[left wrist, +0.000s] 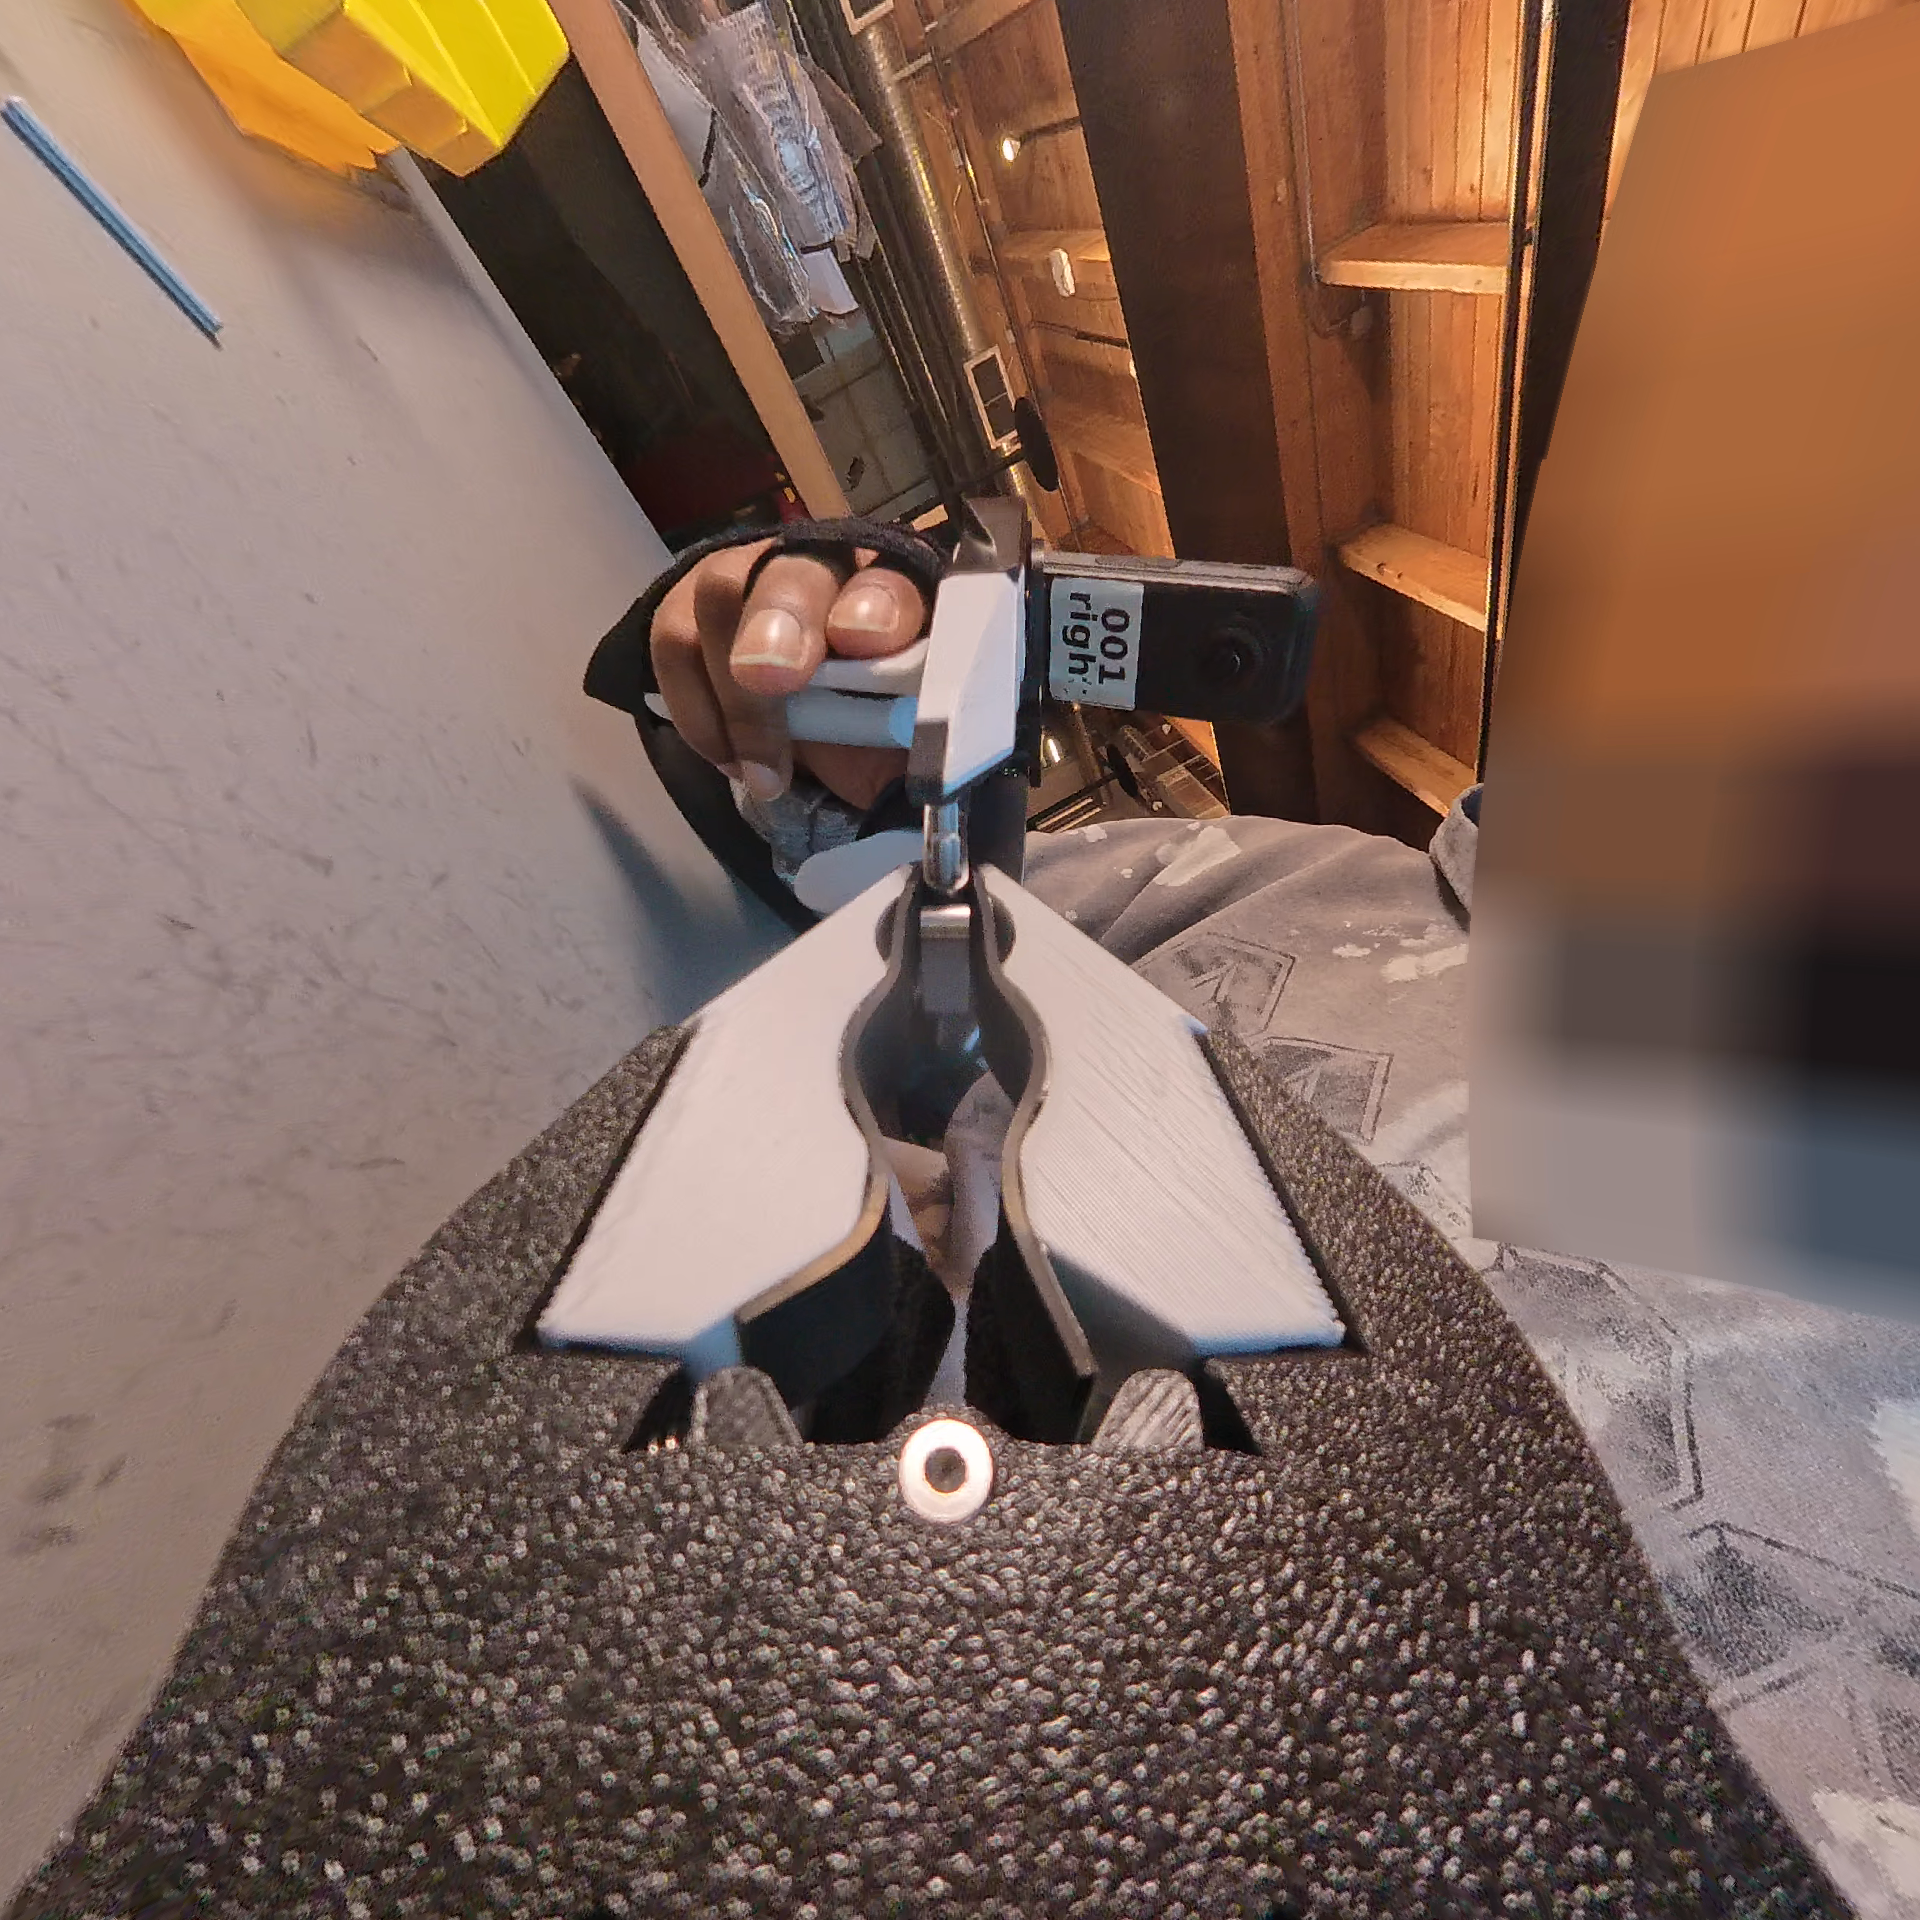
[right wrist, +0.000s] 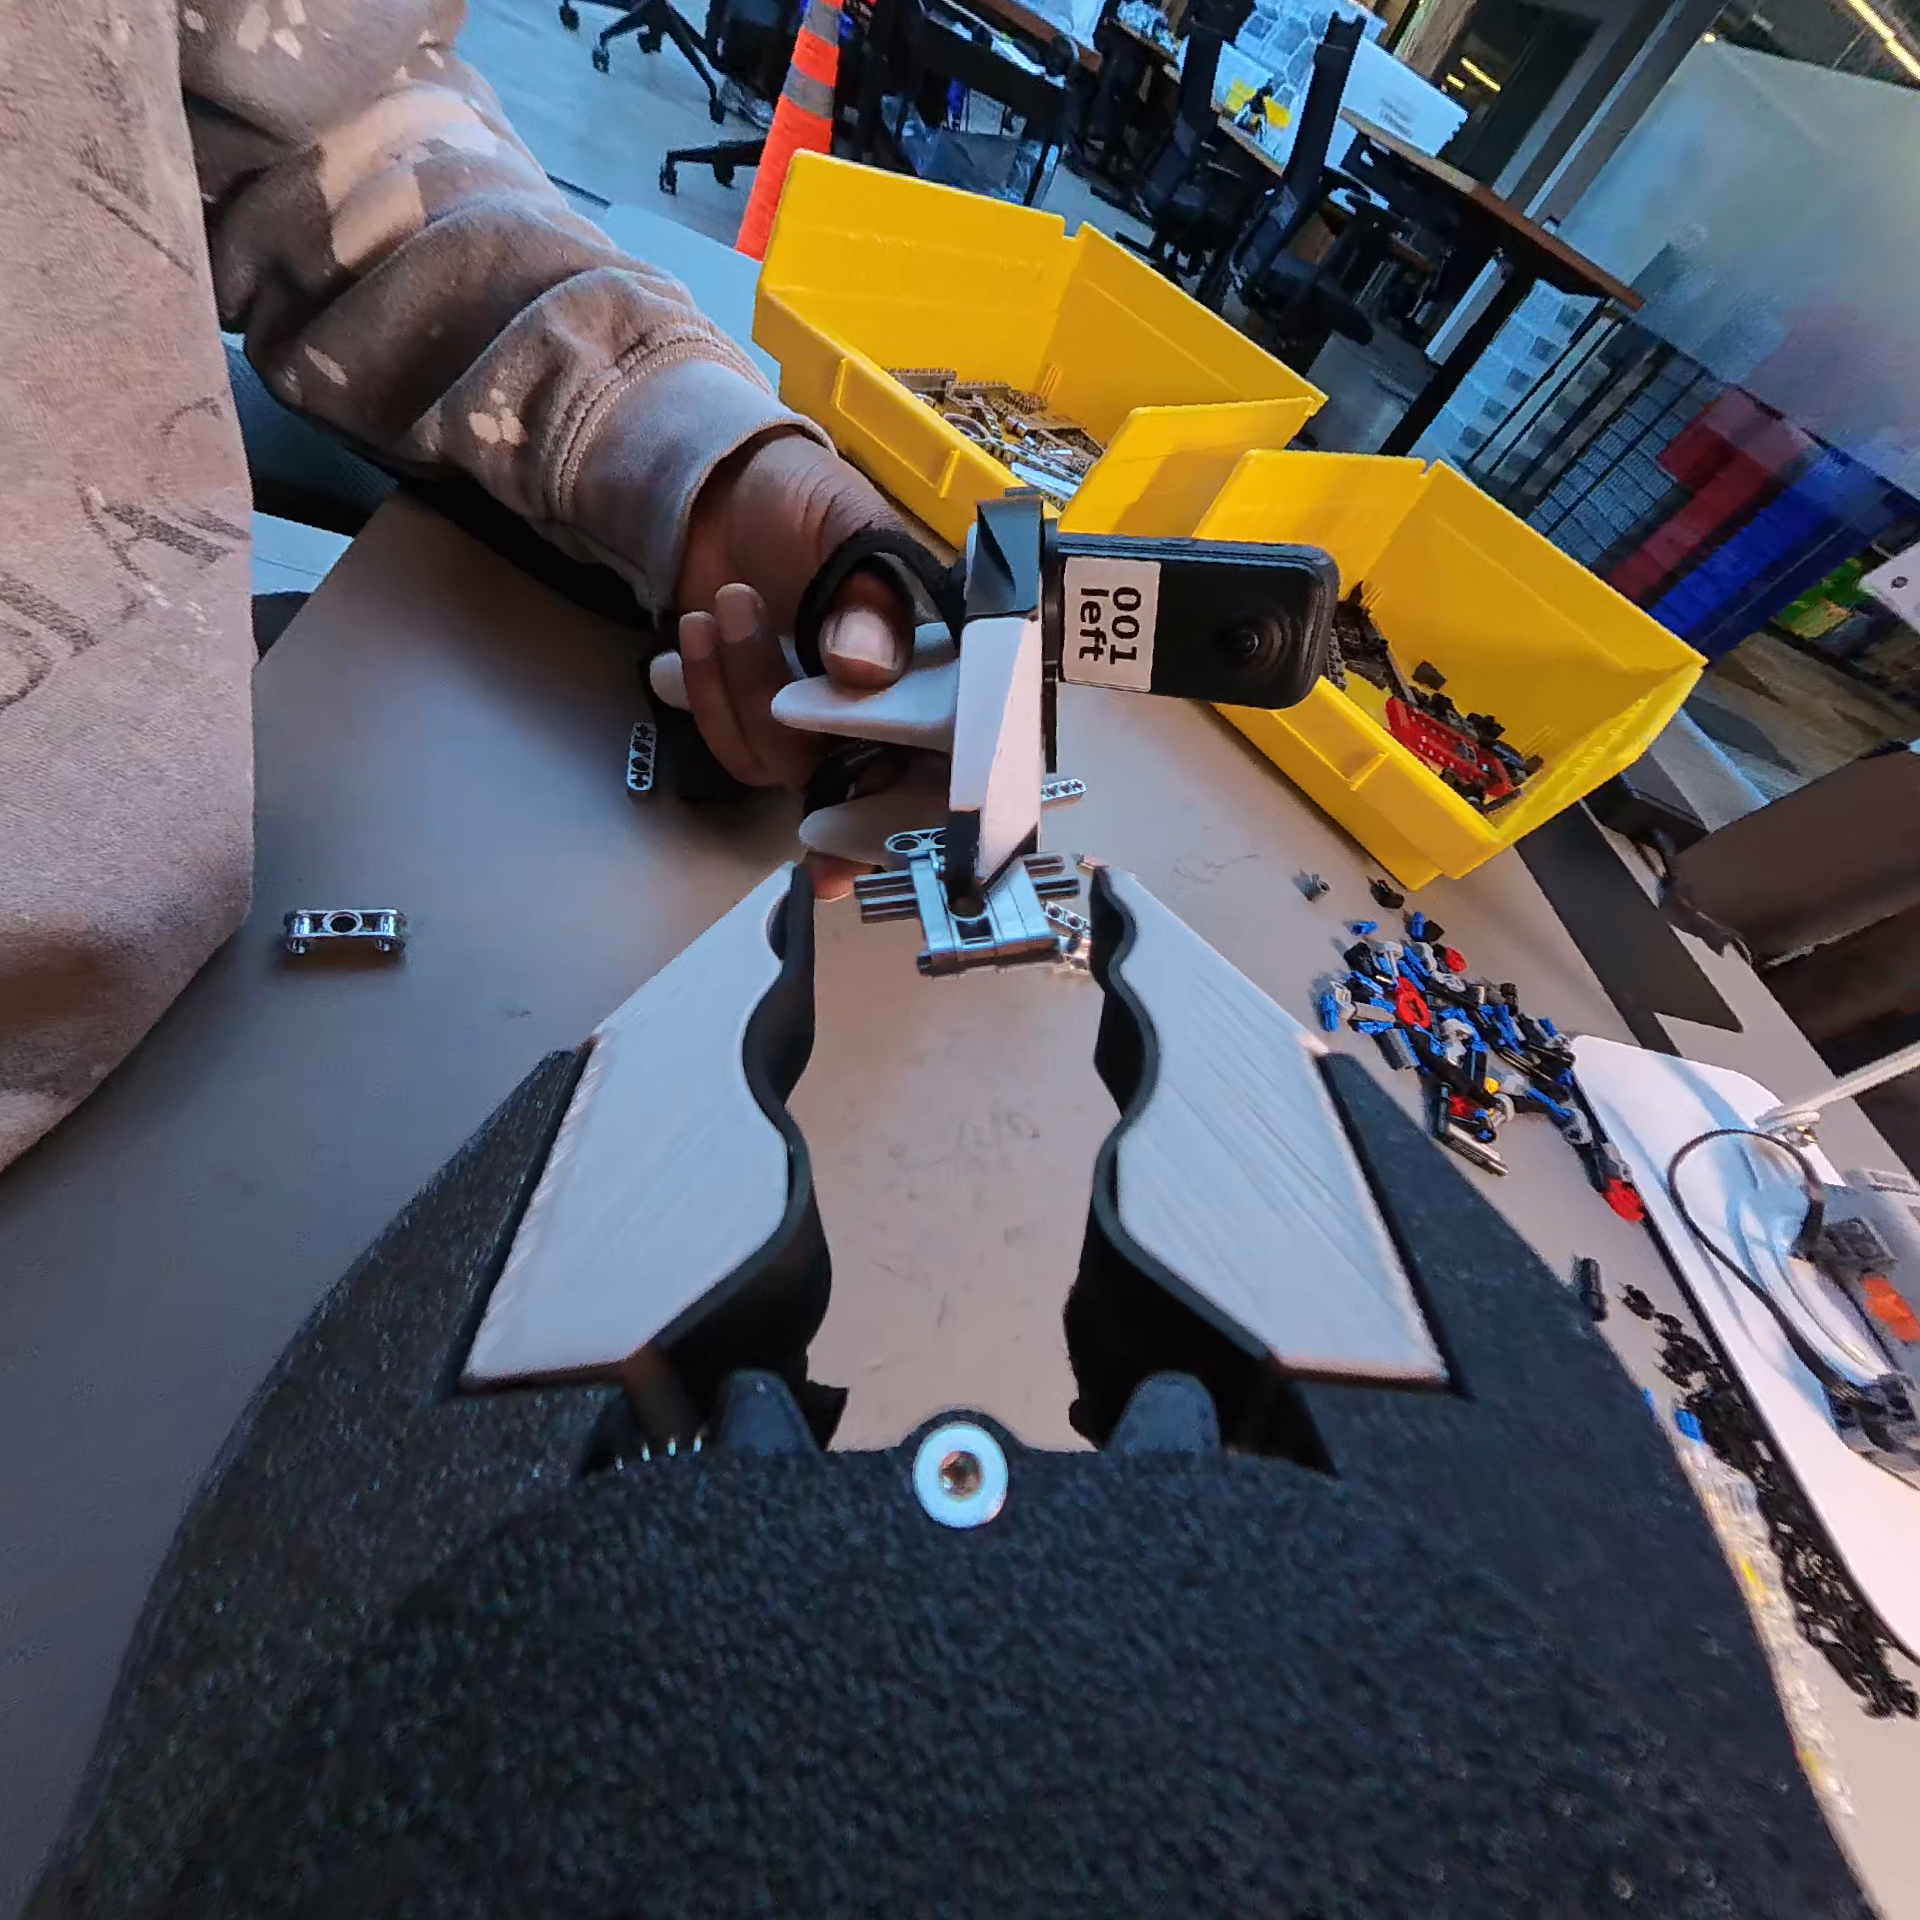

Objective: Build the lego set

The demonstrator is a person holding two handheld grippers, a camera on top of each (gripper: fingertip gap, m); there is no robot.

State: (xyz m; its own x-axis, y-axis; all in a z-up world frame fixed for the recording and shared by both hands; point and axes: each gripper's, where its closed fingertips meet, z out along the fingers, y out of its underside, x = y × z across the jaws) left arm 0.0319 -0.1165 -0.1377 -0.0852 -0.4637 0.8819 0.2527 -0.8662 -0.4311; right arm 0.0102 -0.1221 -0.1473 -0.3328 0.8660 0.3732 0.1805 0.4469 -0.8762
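Grey brick assembly (right wrist: 971, 914) clamped in left gripper (left wrist: 943, 914) jaws; right gripper (right wrist: 951, 914) jaws apart.

Hidden and unclear parts

The grey brick assembly (right wrist: 971, 914) is partly covered by the left gripper (right wrist: 961, 883); the yellow bins' (right wrist: 1444, 582) small parts are too tiny to tell apart; the white tray (right wrist: 1662, 1101) is cut off at the edge.

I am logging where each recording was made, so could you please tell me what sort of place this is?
Probably a shared workshop or lab. Yellow parts bins stand on a worktable strewn with small building pieces, and rows of desks with office chairs fill the room behind.
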